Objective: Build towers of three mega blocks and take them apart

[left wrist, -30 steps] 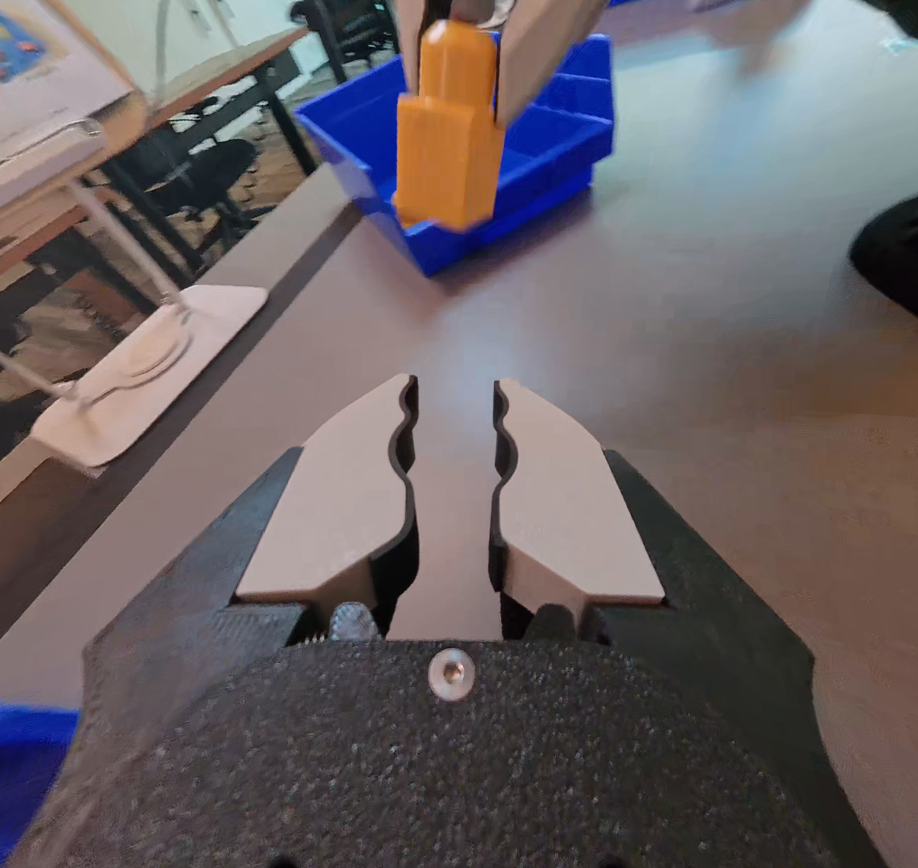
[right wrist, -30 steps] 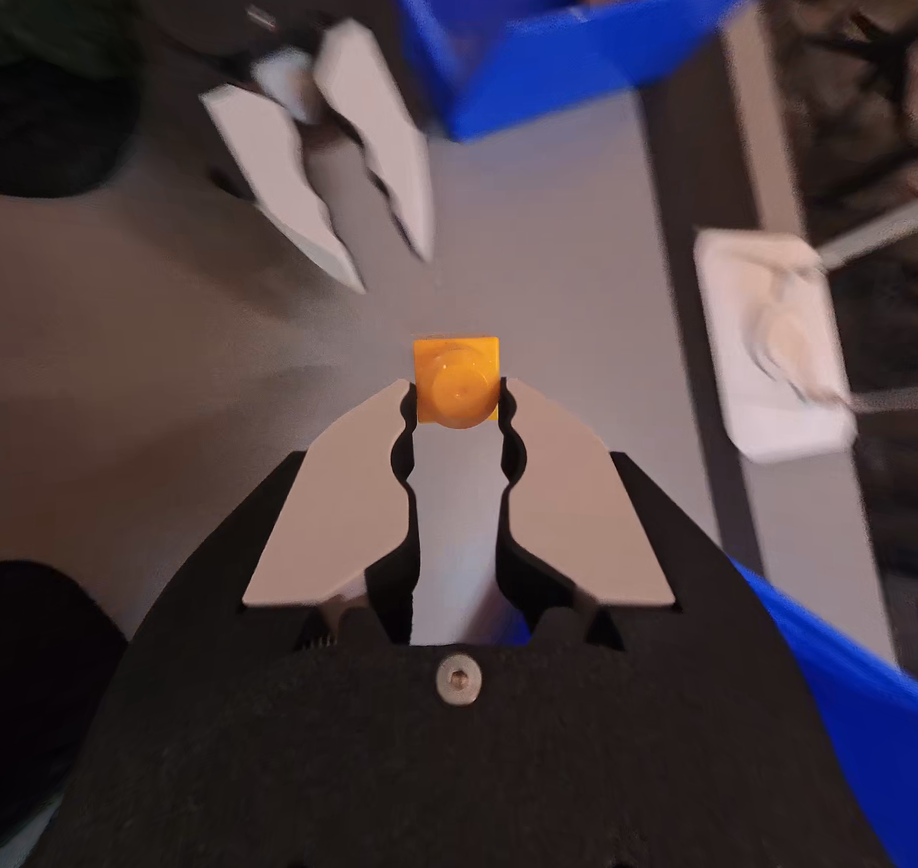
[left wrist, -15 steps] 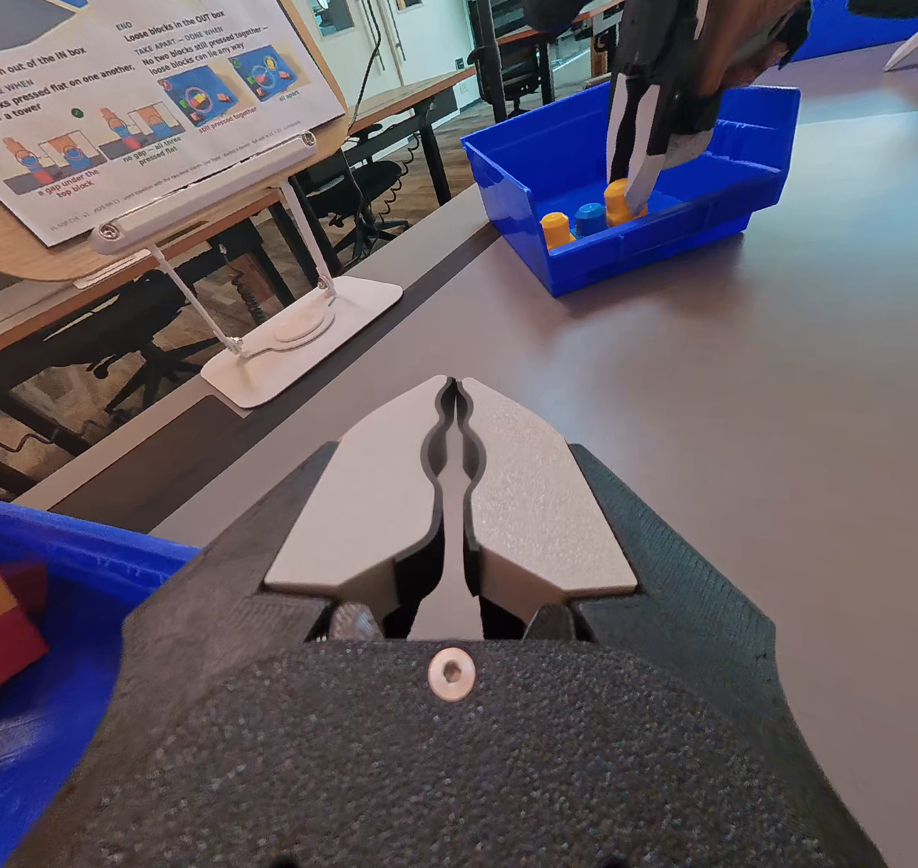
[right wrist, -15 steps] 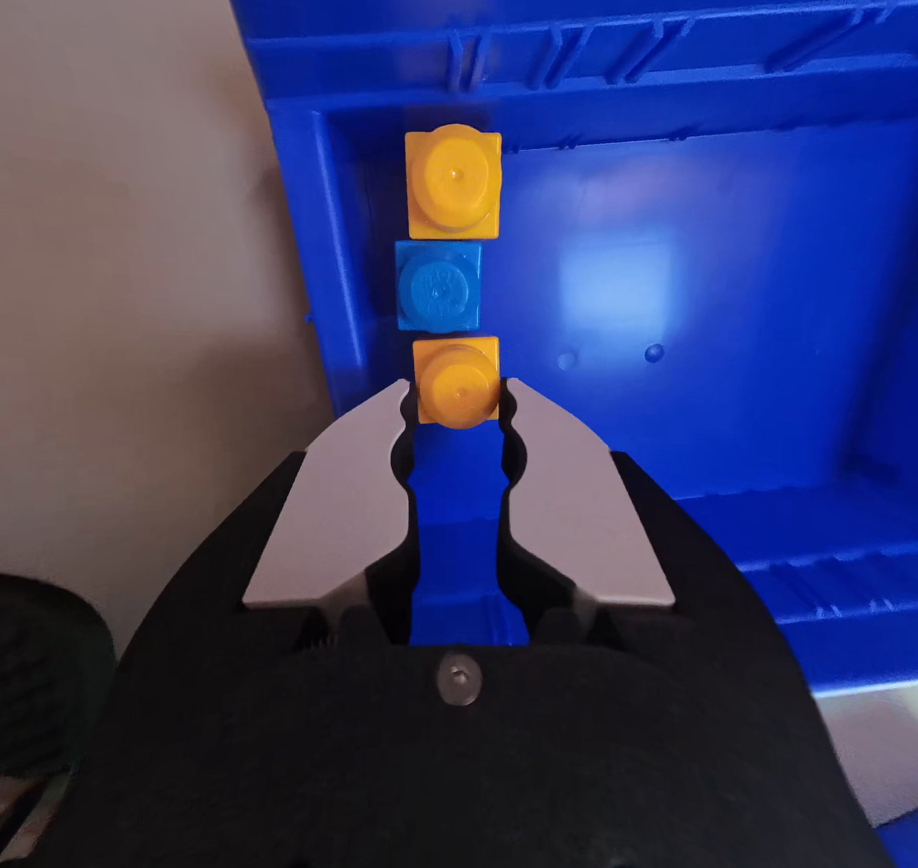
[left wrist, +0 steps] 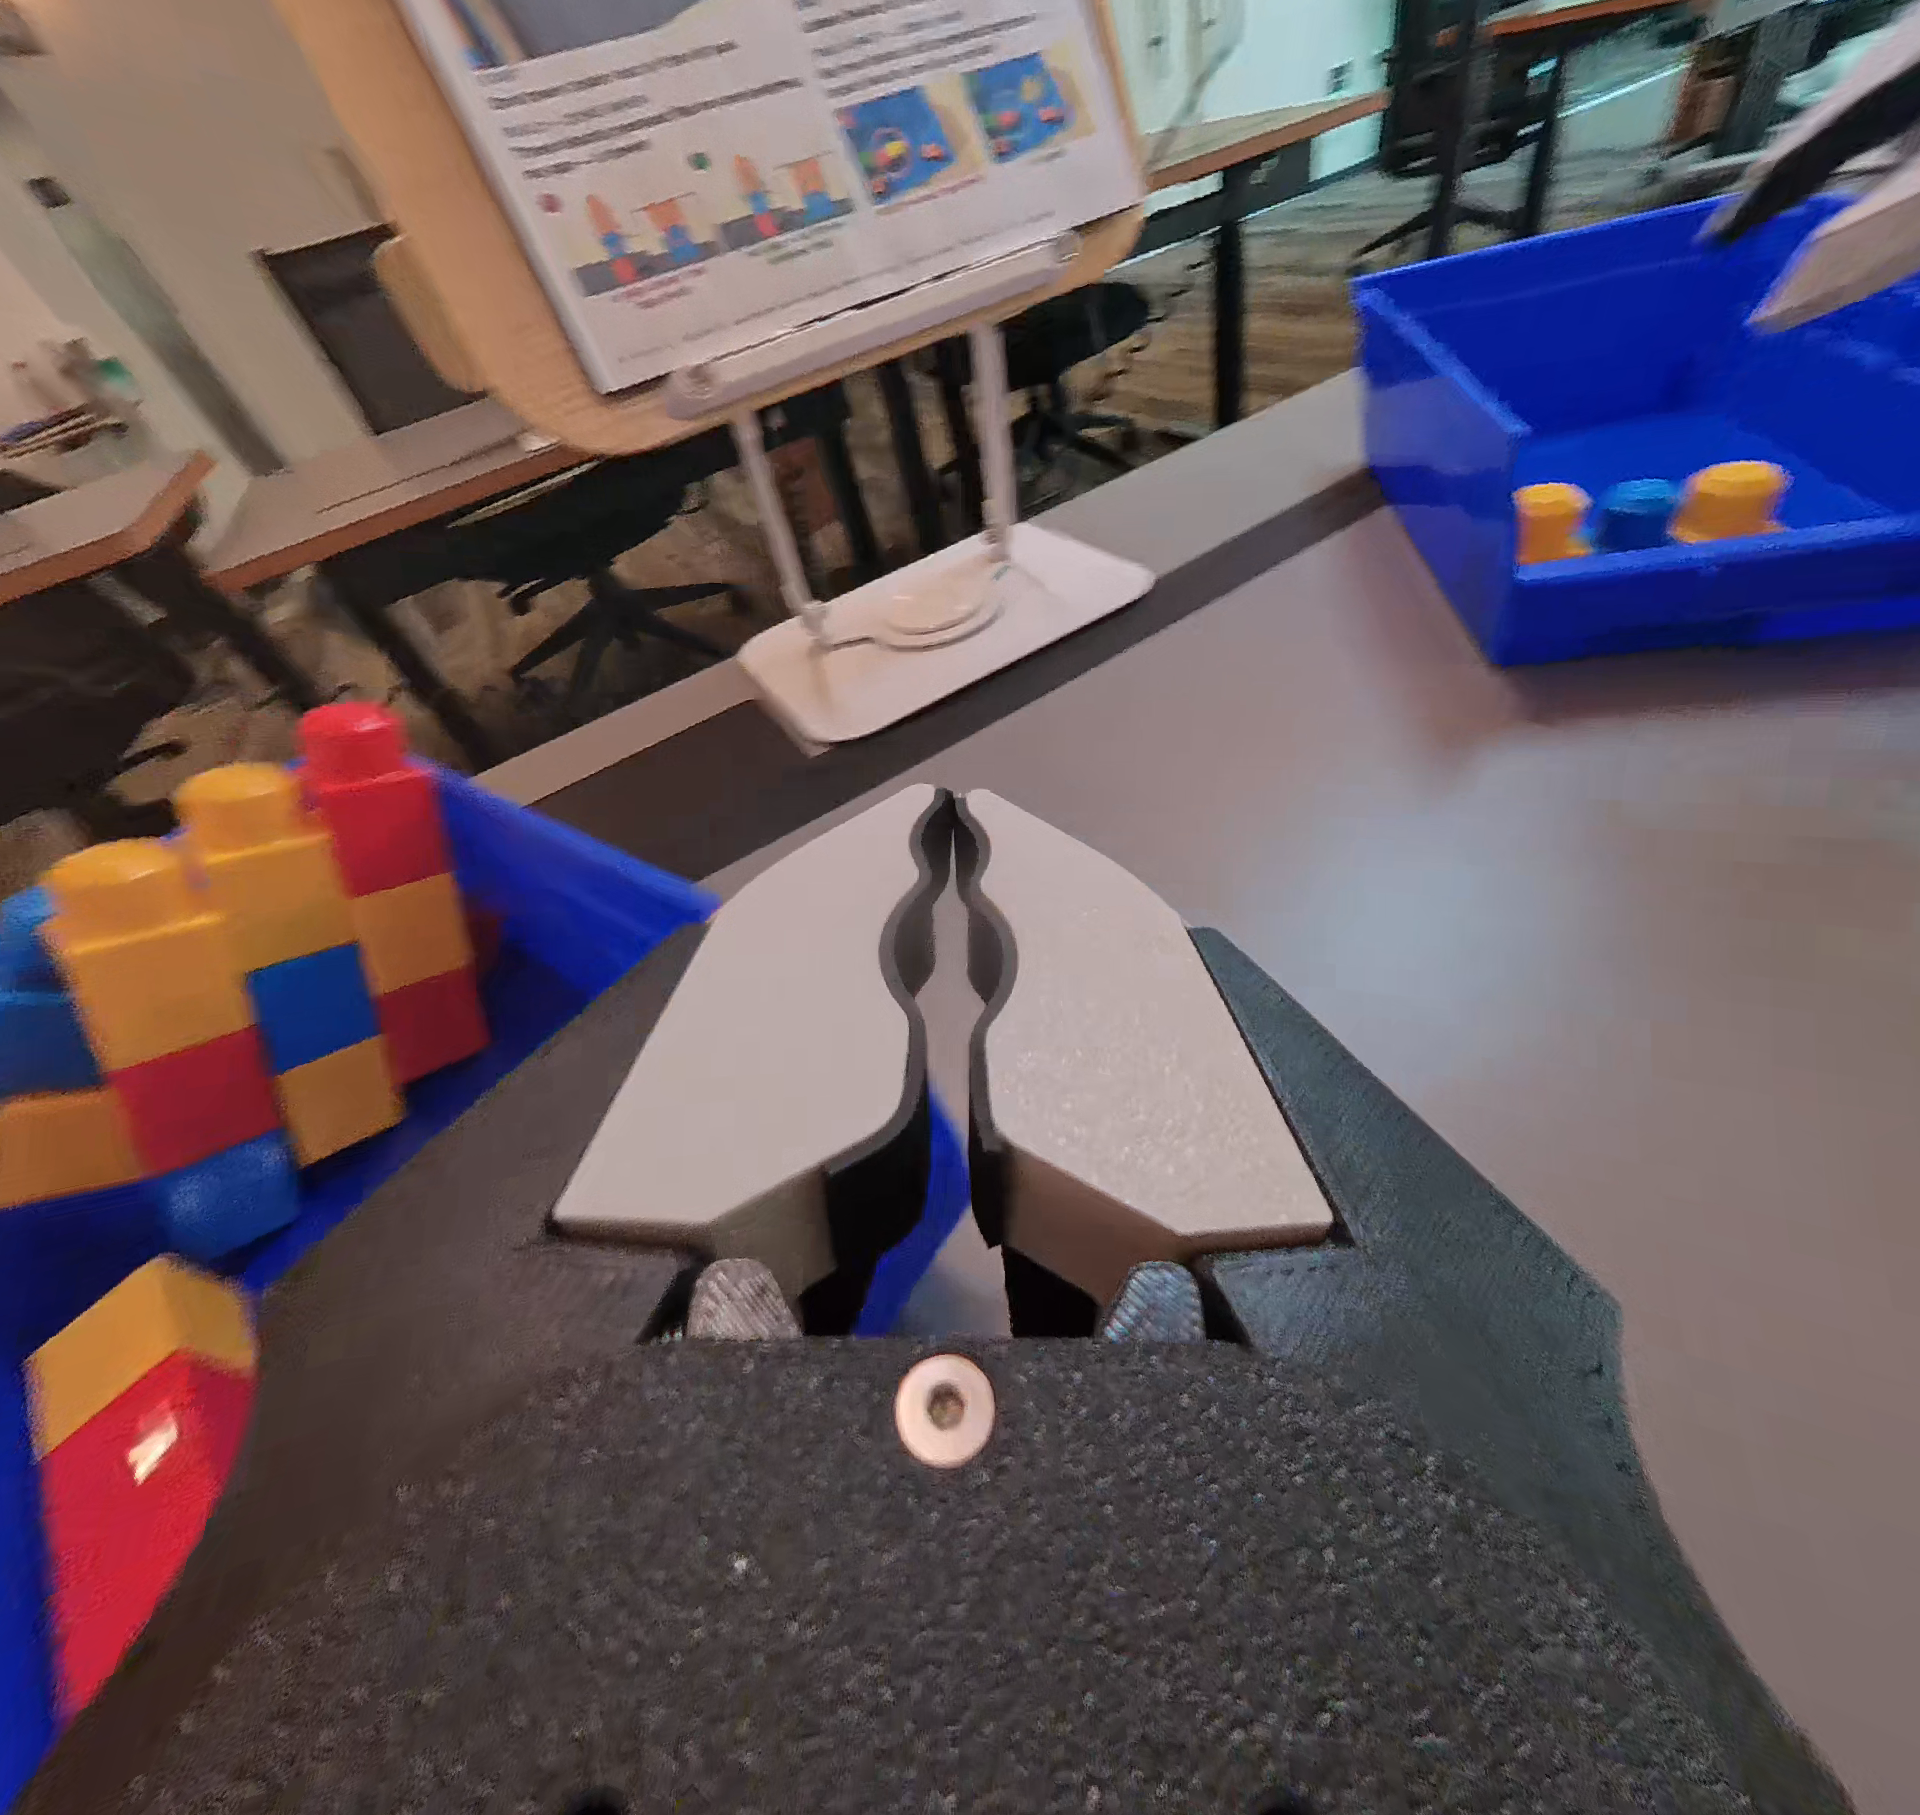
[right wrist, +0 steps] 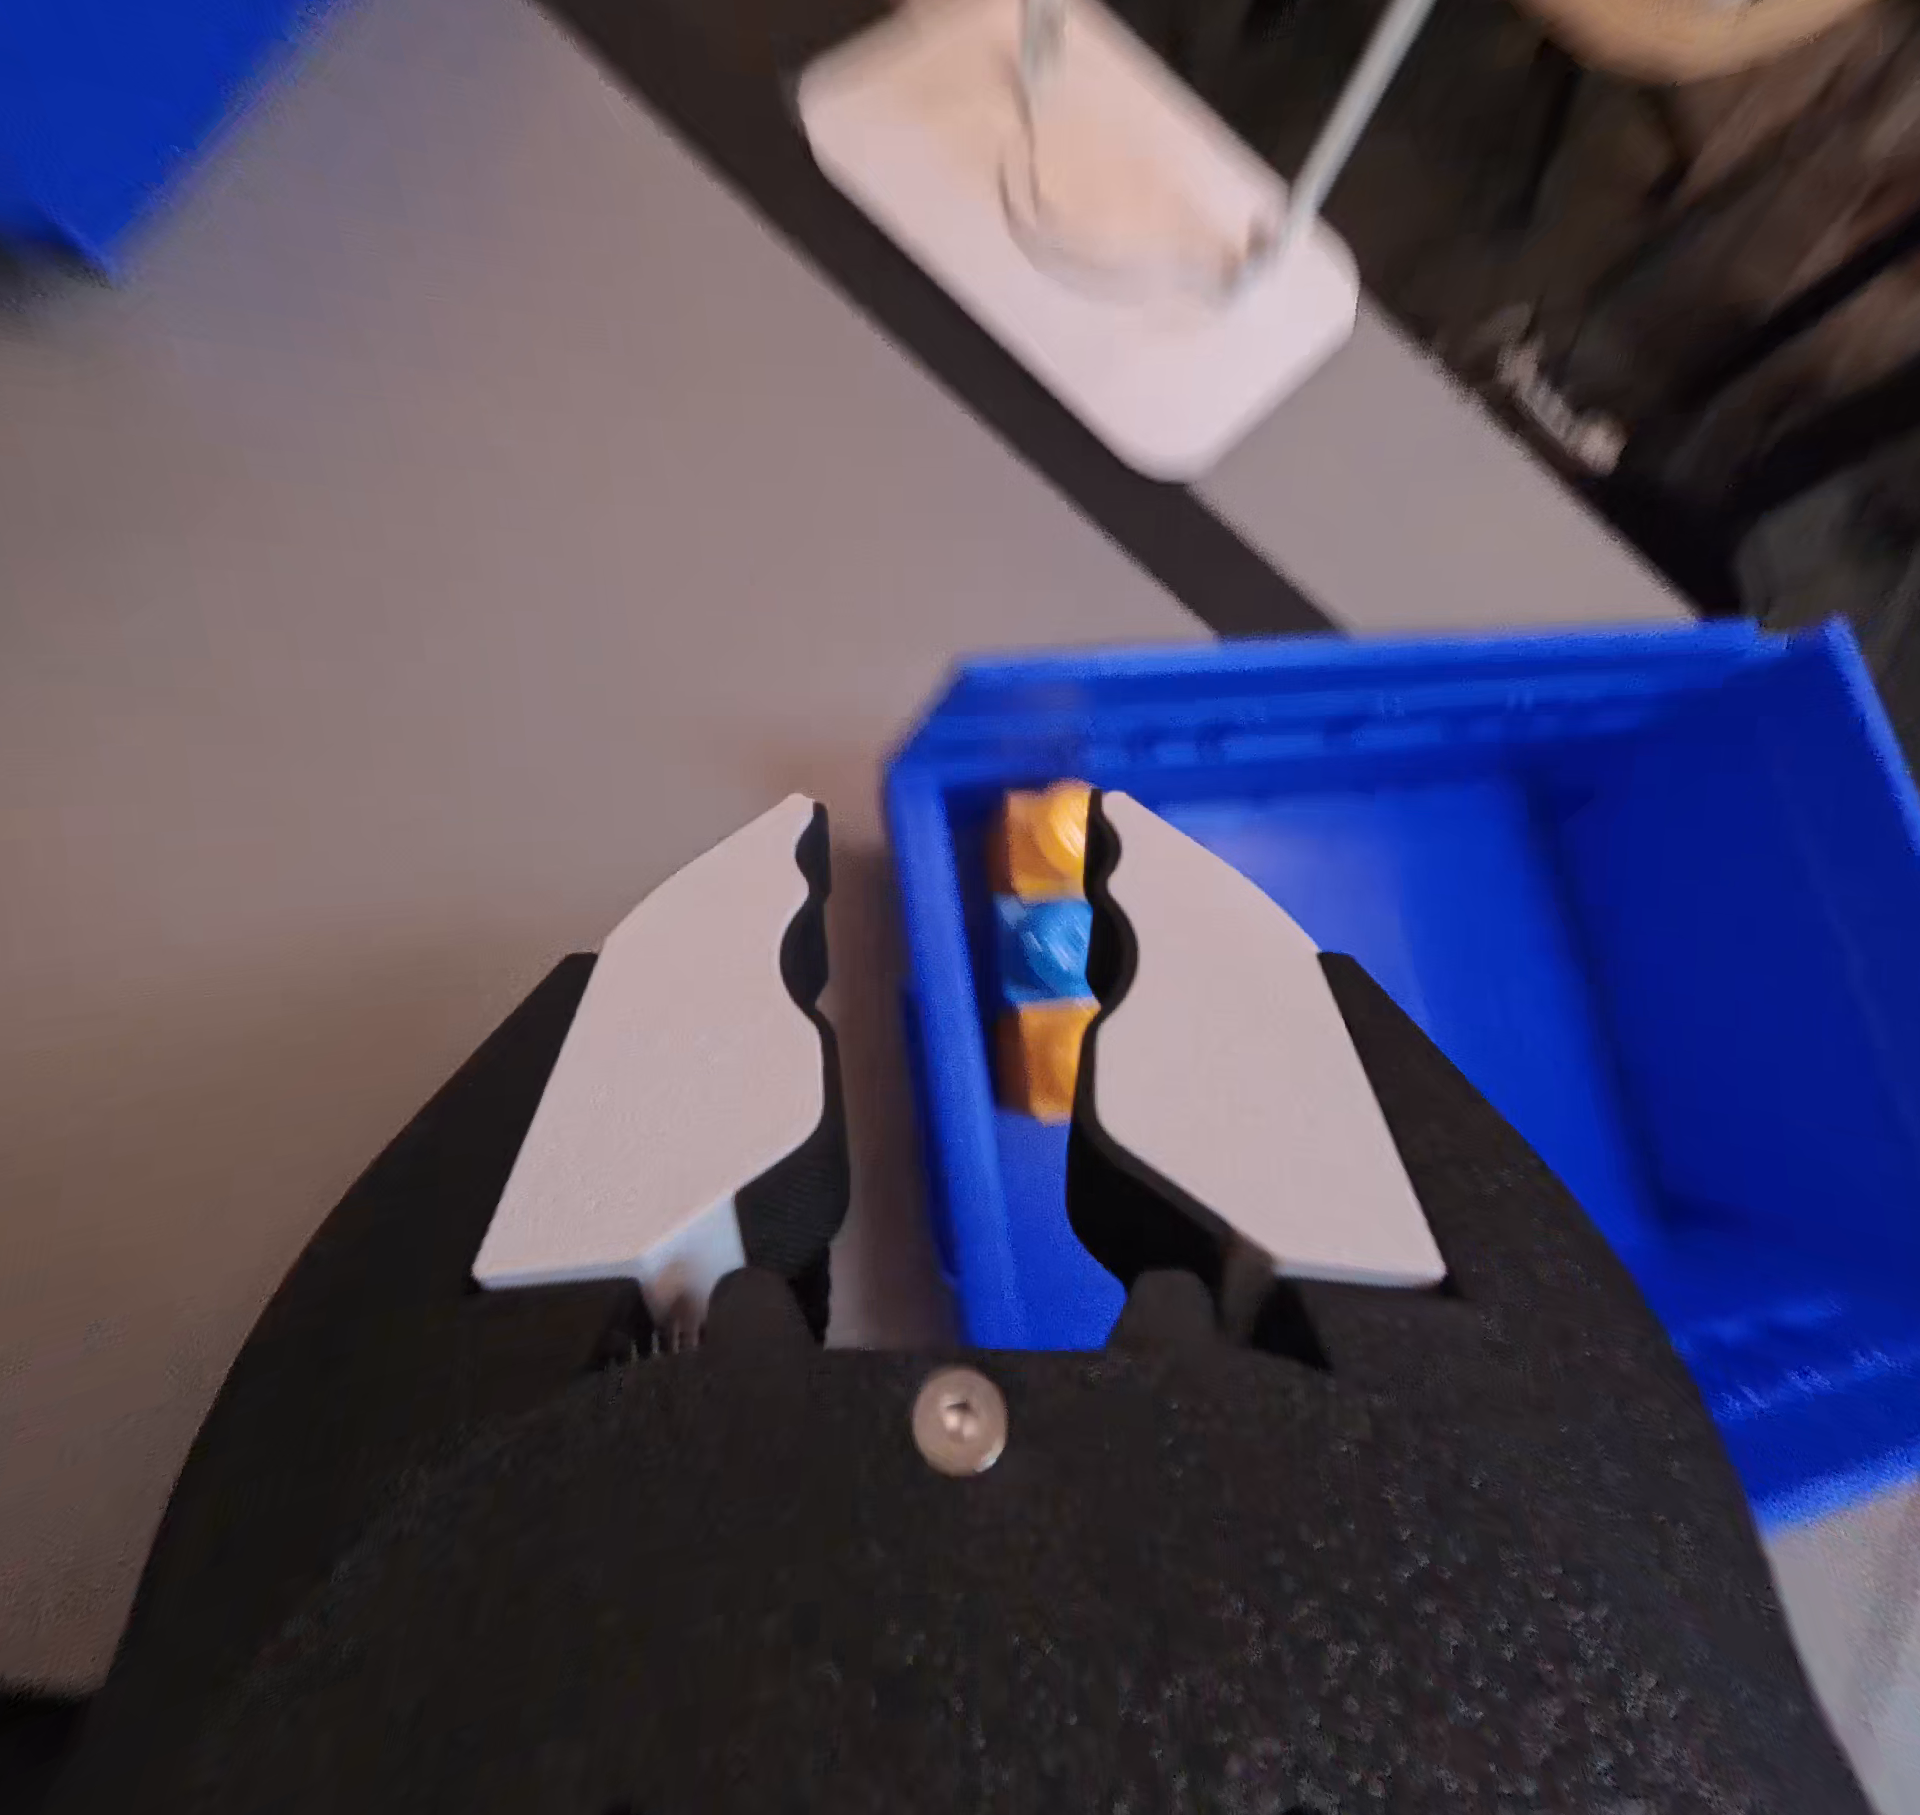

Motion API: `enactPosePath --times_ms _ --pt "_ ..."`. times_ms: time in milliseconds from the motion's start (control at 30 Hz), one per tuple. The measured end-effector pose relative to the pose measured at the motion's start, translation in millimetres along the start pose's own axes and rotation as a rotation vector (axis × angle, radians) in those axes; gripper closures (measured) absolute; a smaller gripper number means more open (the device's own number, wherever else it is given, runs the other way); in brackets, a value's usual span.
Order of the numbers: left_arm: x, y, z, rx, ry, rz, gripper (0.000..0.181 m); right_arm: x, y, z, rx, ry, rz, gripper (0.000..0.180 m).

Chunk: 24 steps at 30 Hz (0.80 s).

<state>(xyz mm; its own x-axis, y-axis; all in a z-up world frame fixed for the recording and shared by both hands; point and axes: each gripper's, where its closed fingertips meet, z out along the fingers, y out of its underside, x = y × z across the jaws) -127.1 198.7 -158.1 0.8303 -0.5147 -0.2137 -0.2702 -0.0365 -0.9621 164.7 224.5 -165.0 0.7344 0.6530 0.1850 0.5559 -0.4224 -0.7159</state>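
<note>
Three loose blocks, orange [right wrist: 1042,843], blue [right wrist: 1042,953] and orange [right wrist: 1039,1059], sit in a row along the left wall of the right bin [right wrist: 1714,986], none stacked. Right gripper [right wrist: 961,820] hangs above them, jaws spread, empty. Left gripper [left wrist: 951,815] is clenched on nothing over the table [left wrist: 1507,934], beside the left bin [left wrist: 582,882] of built towers [left wrist: 270,944].

An office or lab workroom. Beyond the grey table [left wrist: 1455,934] ahead of the tool stand rows of wood-topped desks [left wrist: 1299,118] on black legs, with black swivel chairs [left wrist: 603,560] on a carpeted floor. Ahead and left, a stand [left wrist: 935,612] props an instruction sheet [left wrist: 748,82]. Blue bins [left wrist: 1455,435] sit ahead right and close left.
</note>
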Motion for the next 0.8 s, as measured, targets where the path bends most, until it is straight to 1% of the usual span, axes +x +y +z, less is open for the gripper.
enactPosePath --times_ms 67,133,200,233,300,367,433,500,600,633,700,733,767,800 --pt "-31.9 5.1 -8.5 -0.080 -0.108 0.013 0.181 -35.8 -33.8 -18.4 0.224 -0.019 0.027 0.132" --pt "-60.8 19.8 -18.0 -0.242 -0.158 0.034 0.181 -74.5 -48.8 -33.0 0.353 -0.066 0.043 0.132" --pt "-89.3 38.7 -28.7 -0.423 -0.198 0.067 0.181 -110.8 -49.9 -38.9 0.393 -0.124 0.035 0.132" --pt "-100.3 51.0 -34.2 -0.535 -0.199 0.082 0.176 -126.9 -48.0 -39.9 0.397 -0.152 0.025 0.131" --pt "-121.2 77.2 -47.2 -0.786 -0.202 0.137 0.160 -152.5 -43.4 -40.7 0.398 -0.196 0.003 0.131" --pt "-139.2 94.5 -55.3 -0.973 -0.203 0.190 0.151 -169.3 -39.7 -40.9 0.404 -0.227 -0.013 0.131" --pt "-156.7 106.5 -56.1 -1.091 -0.222 0.219 0.147 -176.0 -35.9 -38.5 0.403 -0.236 -0.023 0.131" --pt "-171.1 122.0 -58.0 -1.223 -0.243 0.252 0.140 -177.2 -30.9 -34.1 0.394 -0.243 -0.021 0.131" --pt "-176.5 149.0 -57.7 -1.388 -0.240 0.262 0.128 -176.6 -24.0 -28.9 0.381 -0.276 0.014 0.131" --pt "-178.7 157.9 -59.1 -1.444 -0.252 0.265 0.122 -176.1 -22.2 -27.9 0.378 -0.283 0.024 0.131" --pt "-187.3 173.0 -64.3 -1.545 -0.303 0.271 0.116 -175.3 -18.5 -26.4 0.373 -0.290 0.032 0.131" --pt "-188.0 179.9 -63.6 -1.565 -0.303 0.251 0.118 -174.6 -16.5 -25.7 0.369 -0.289 0.031 0.131" --pt "-191.4 181.8 -63.5 -1.576 -0.322 0.240 0.124 -173.8 -14.6 -25.3 0.365 -0.289 0.031 0.131" --pt "-193.7 182.2 -63.1 -1.581 -0.334 0.221 0.125 -173.2 -13.1 -25.1 0.362 -0.290 0.032 0.131"
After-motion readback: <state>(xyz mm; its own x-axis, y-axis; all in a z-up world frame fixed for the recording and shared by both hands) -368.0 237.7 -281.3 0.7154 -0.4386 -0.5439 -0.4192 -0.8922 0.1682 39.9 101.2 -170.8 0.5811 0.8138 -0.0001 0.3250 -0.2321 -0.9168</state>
